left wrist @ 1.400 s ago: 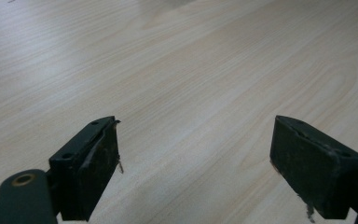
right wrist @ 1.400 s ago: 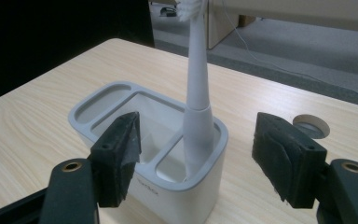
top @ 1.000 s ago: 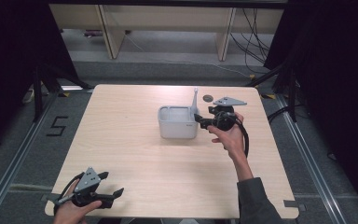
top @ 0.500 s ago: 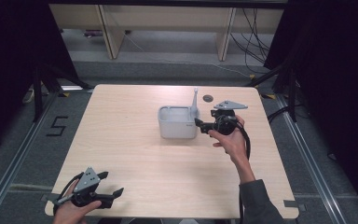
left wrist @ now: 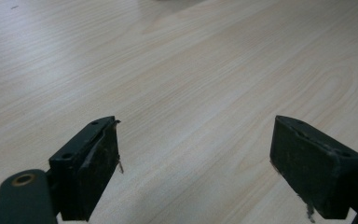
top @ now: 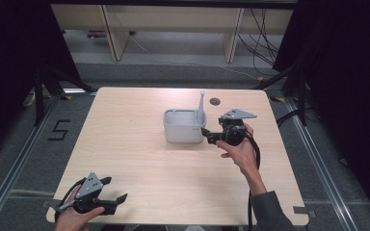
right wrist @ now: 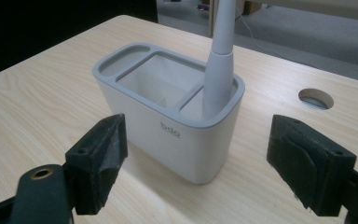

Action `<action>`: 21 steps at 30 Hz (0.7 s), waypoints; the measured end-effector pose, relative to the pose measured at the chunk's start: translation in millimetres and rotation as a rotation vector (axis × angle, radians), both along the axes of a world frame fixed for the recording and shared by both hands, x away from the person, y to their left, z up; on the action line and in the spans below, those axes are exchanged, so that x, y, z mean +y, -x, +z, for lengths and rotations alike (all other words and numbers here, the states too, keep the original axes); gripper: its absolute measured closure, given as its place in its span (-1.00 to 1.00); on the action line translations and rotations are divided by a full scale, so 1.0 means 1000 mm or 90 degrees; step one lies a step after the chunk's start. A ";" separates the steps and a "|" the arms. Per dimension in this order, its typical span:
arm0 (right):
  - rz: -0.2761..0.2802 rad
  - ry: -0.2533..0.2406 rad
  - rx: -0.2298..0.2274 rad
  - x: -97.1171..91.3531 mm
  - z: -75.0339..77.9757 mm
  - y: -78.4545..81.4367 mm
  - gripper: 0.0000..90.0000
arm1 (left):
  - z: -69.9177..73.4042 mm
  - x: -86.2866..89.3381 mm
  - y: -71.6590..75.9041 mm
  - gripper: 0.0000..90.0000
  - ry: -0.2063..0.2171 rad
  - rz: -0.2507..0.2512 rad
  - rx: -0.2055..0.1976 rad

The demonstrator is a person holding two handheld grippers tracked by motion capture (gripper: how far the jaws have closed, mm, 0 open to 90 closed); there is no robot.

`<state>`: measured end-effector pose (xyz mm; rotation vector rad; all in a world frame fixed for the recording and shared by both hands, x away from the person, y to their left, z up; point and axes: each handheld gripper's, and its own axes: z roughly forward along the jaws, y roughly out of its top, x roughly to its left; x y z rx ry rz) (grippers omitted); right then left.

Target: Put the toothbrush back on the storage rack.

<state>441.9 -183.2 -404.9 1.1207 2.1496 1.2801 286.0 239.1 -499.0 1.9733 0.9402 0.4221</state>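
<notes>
A white holder (top: 183, 126) with a grey rim and three compartments stands at the middle of the table. A grey tapered handle (top: 201, 103) stands upright in its right-hand compartment (right wrist: 220, 60). My right gripper (top: 206, 134) is level just right of the holder, pointing at its end wall (right wrist: 168, 126). Its jaws have just been opening and stand wide apart, with nothing between the pads (right wrist: 98, 158). My left gripper (top: 116, 189) rests low at the front left corner, open over bare wood (left wrist: 196, 140).
The light wooden table (top: 135, 159) has a round cable hole (top: 215, 101) behind the right gripper, also seen in the right gripper view (right wrist: 315, 98). Metal rails run along the floor on both sides. Shelving stands beyond the far edge.
The right gripper has drawn back a little toward the near side, away from the handle, and its jaws stand wider. The left hand has kept still.
</notes>
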 end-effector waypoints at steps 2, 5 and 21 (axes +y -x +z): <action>-0.003 0.004 -0.007 0.000 -0.001 0.002 -0.55 | 0.000 0.000 0.000 -0.67 0.000 0.000 0.000; 0.001 0.009 -0.003 0.000 -0.001 0.005 -0.55 | 0.001 0.000 0.001 -0.67 -0.002 0.005 0.001; 0.022 0.020 0.012 0.002 -0.013 0.028 -0.56 | -0.001 -0.001 0.000 -0.67 0.000 0.001 0.003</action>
